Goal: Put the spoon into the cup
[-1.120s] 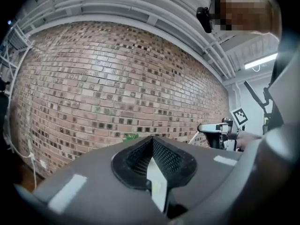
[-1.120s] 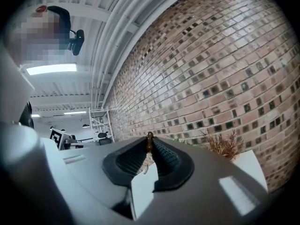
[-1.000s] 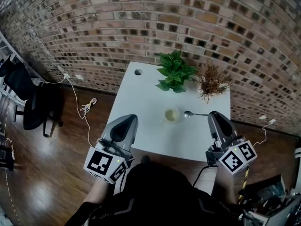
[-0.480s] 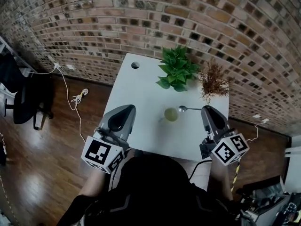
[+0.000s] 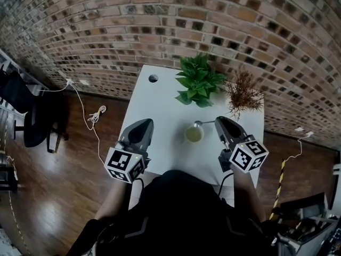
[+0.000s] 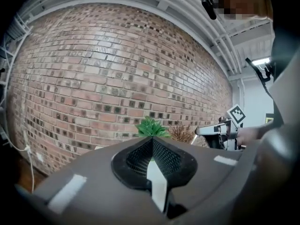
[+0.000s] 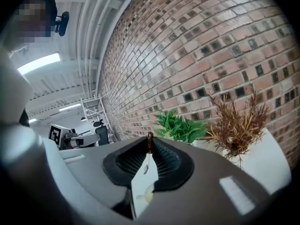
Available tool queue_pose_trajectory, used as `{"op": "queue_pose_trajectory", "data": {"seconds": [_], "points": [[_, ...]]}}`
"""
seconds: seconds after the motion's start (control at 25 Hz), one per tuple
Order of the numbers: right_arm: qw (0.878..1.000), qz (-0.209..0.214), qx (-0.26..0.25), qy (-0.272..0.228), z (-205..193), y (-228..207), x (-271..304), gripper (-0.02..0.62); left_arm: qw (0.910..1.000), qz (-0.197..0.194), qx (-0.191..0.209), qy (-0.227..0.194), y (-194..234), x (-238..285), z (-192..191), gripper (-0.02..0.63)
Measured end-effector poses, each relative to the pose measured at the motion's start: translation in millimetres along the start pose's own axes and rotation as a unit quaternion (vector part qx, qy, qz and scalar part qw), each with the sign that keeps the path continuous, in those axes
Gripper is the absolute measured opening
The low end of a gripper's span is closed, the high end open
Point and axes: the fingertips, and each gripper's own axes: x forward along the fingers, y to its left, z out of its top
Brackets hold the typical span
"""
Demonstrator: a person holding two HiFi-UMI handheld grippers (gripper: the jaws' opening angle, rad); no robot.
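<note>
Spoon [image 5: 202, 123] shifted toward cup [image 5: 194, 134], right tool [image 5: 218, 121] clamped on it, left tool [image 5: 145, 123] closed, empty

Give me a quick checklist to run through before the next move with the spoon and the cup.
1. Grip: right gripper shut on the spoon at its handle end: ok.
2. Aim: spoon bowl over the cup mouth: not ok, head view shows it at the far rim.
3. Stance: cup upright on the table: ok.
4. Other hand: left gripper shut, empty, clear of the cup: ok.
5. Clutter: green plant and dried plant clear of the spoon: ok.
6. Height of spoon above cup: cannot tell.
</note>
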Motion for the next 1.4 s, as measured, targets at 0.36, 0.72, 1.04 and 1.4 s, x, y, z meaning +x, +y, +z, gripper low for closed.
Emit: {"op": "queue_pose_trajectory", "data": {"seconds": [0.36,0.72,1.04,1.4], "points": [[0.998,-0.013,0.021,0.06,-68,-34,30,0.044,0.9962,-0.009,-0.047,0.072,0,42,-70,-0.006],[0.993,-0.019,0.043,0.105,-120,-43,43,0.044,0.9871,-0.029,-0.066,0.143,-7,58,-119,-0.006],[0.991,-0.037,0.052,0.114,-142,-55,46,0.044,0.9856,-0.022,-0.045,0.162,-3,65,-145,-0.006],[0.99,-0.045,0.058,0.117,-160,-55,51,0.044,0.9833,-0.025,-0.04,0.176,-9,63,-148,-0.006]]}}
